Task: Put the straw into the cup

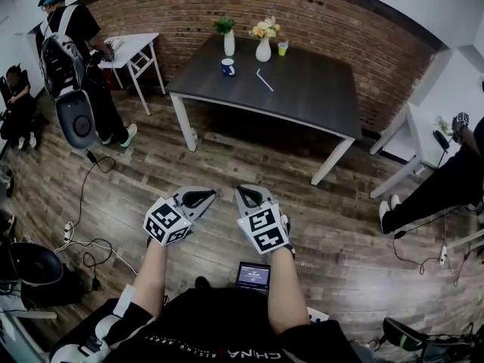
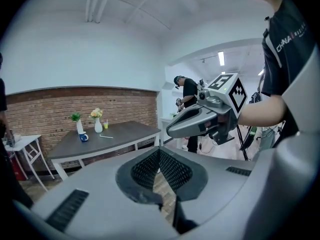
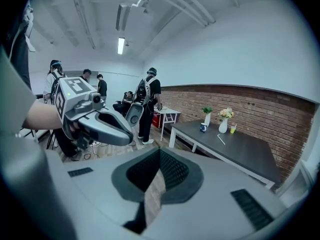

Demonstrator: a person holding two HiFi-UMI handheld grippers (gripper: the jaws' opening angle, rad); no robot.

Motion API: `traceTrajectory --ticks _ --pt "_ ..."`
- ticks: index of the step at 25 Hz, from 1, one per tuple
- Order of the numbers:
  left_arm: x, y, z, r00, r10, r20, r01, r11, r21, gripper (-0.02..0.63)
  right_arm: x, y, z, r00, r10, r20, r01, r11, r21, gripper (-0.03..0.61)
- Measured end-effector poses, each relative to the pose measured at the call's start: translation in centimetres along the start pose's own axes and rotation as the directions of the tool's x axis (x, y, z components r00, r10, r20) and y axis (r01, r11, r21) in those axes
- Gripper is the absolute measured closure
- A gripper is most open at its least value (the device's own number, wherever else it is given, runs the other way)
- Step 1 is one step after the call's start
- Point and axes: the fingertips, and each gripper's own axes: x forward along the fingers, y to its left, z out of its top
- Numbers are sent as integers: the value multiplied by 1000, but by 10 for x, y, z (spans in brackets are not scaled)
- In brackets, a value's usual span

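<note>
A white straw (image 1: 264, 80) lies flat on the dark grey table (image 1: 318, 97) at the far side of the room. A blue cup (image 1: 228, 67) stands to its left and a small yellow-green cup (image 1: 282, 48) behind it. Both gripper views show them small and far off: the straw (image 2: 105, 136) (image 3: 220, 140) and the blue cup (image 2: 83, 137) (image 3: 203, 128). My left gripper (image 1: 200, 197) and right gripper (image 1: 253, 193) hover side by side over the wooden floor, well short of the table. Both are shut, with nothing between their jaws.
Two white vases with flowers (image 1: 263, 45) stand at the table's back edge. A person with a backpack (image 1: 72, 66) stands at the left by a white side table (image 1: 132, 48). Another person sits at the right (image 1: 446, 180). Cables (image 1: 91, 248) trail over the floor.
</note>
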Motion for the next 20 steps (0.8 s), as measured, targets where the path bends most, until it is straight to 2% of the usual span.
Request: traceTrajectory --ticks 13,20 --pt "17 -11 3 1000 -2 -11 2 1000 -1 611 -8 -13 -9 1000 16 10 -16 1000 0 572" --pt "49 -23 11 1000 5 -19 -5 1000 0 611 -22 -41 -22 1000 19 20 -19 1000 12 572"
